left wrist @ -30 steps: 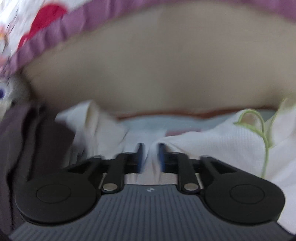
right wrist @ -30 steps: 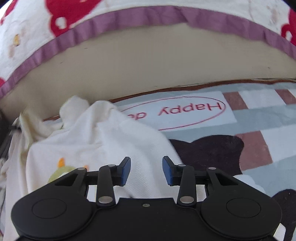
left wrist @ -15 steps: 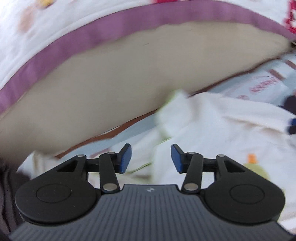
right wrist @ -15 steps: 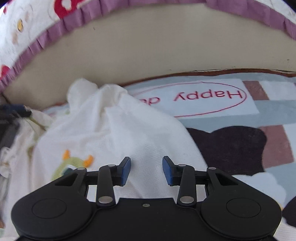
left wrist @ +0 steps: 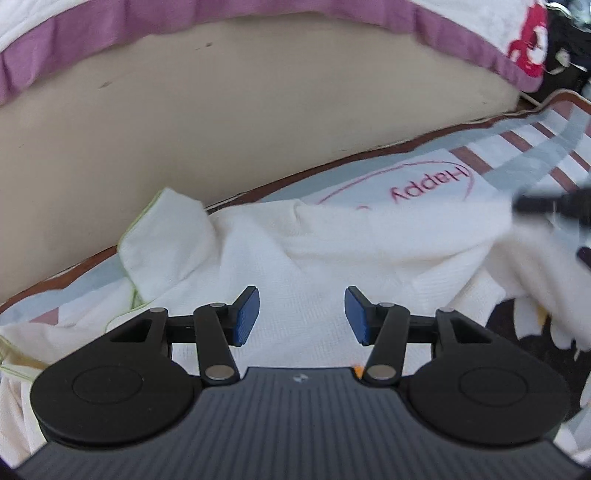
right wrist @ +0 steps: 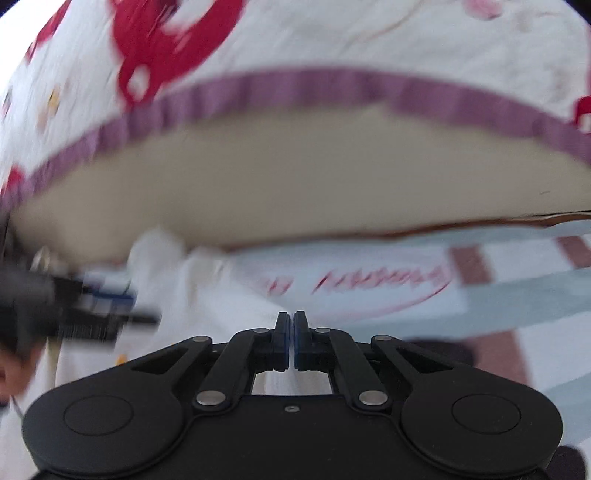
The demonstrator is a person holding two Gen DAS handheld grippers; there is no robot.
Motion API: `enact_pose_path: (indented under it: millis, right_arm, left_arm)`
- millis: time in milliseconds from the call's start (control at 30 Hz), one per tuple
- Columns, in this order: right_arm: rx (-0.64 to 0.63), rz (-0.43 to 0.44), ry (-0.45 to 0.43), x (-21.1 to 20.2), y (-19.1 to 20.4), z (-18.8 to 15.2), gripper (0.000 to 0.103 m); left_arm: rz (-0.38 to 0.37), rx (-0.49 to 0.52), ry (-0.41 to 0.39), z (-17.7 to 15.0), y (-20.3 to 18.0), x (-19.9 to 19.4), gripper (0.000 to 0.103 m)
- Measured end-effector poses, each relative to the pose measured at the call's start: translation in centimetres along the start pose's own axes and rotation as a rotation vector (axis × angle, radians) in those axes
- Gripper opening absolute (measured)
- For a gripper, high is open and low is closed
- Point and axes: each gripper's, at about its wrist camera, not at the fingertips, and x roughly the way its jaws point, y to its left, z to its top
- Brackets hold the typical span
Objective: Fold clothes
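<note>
Left wrist view: left gripper [left wrist: 301, 314] hanging over a white knitted garment [left wrist: 295, 258], blue pads [left wrist: 246, 317] well apart, nothing pinched between them, only cloth beneath the gap. Garment spread rumpled across a patterned mat [left wrist: 535, 147] with striped blocks and a red oval bearing the word "Happy" [left wrist: 428, 182], seen upside down. One green-edged corner of the garment [left wrist: 162, 229] folded up near the mat's brown border. Behind the mat, a beige panel [left wrist: 240, 110], topped by a white cover with a purple frill [left wrist: 461, 33] and red print. At the right edge, blurred dark parts of the other tool [left wrist: 554, 203] against the cloth's far side. Right wrist view: much motion blur. Right gripper [right wrist: 290, 332] with pads pressed together after just closing; a fold of the white garment [right wrist: 207, 295] lying at and below the tips, though too smeared to tell for certain whether cloth is caught. Left gripper [right wrist: 92, 314] a dark blurred shape at the left, over the same garment, with part of a hand [right wrist: 14, 369] behind it. Mat [right wrist: 517, 295] stretching to the right, red lettering smeared. Above, beige panel [right wrist: 295, 177], purple frill [right wrist: 295, 85] and red-printed cover.
</note>
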Motion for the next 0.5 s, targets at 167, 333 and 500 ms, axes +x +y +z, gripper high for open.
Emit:
enact_pose_path:
  millis: [167,333,500]
  right_arm:
    - [0.007,-0.144,-0.011,0.3,-1.1,-0.5,0.001]
    - [0.012,-0.209,-0.122,0.3,-0.5,-0.2,0.000]
    - [0.161,-0.230,-0.158,-1.3,-1.8,2.2,0.001]
  left_arm:
    - [0.034,0.066,0.014,-3.1,-0.6,-1.0,0.051]
    - [-0.035,0.025,-0.027,-4.0,-0.4,-2.7,0.051]
    - [-0.102,0.035,-0.024,-4.6,-1.2,-3.7,0.051]
